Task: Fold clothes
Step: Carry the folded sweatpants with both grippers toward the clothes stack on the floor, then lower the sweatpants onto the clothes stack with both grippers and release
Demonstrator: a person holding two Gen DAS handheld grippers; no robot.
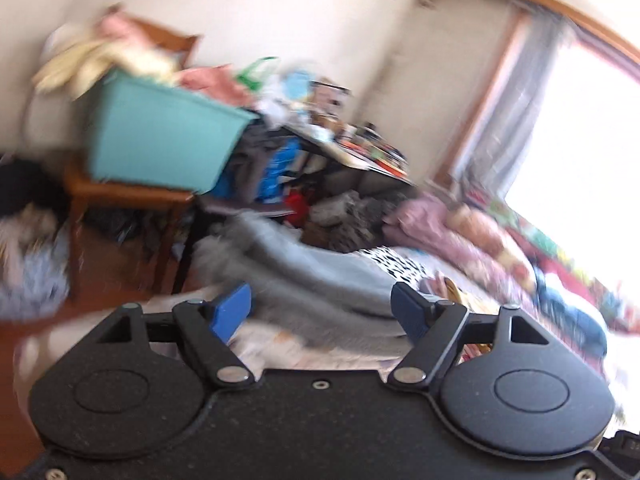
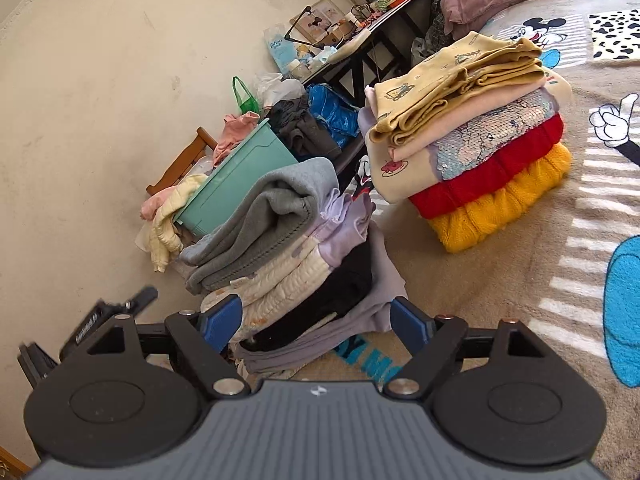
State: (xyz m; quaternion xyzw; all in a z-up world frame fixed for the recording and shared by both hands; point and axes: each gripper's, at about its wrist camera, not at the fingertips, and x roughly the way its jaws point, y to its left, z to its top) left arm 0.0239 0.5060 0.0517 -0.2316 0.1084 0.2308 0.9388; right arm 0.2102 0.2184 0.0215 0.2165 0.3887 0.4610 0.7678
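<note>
Standing wide apart, the blue fingers of the right claw (image 2: 316, 322) grip nothing; just ahead of them sits a stack of folded clothes (image 2: 296, 264) on the bed (image 2: 520, 264), with a grey sweatshirt (image 2: 264, 216) on top, then a quilted cream piece, a black one and a lilac one at the bottom. Further ahead and to the right of this claw stands a 2nd stack (image 2: 472, 132), a mustard top over pale pink, sequinned, red and orange knit layers, apart from the 1st. Beyond the near stack, to the left, a teal bin (image 2: 240, 184) with clothes spilling over its rim rests on a wooden chair (image 2: 180, 164), and a cluttered tabletop (image 2: 360, 40) lies behind it. The left claw (image 1: 322, 312) is likewise spread open and empty, with the blurred grey sweatshirt (image 1: 304, 268) lying just in front of its fingers. Past it, up and left, are the teal bin (image 1: 160, 140) and chair (image 1: 120, 196); pink pillows (image 1: 440, 228) lie to the right.
</note>
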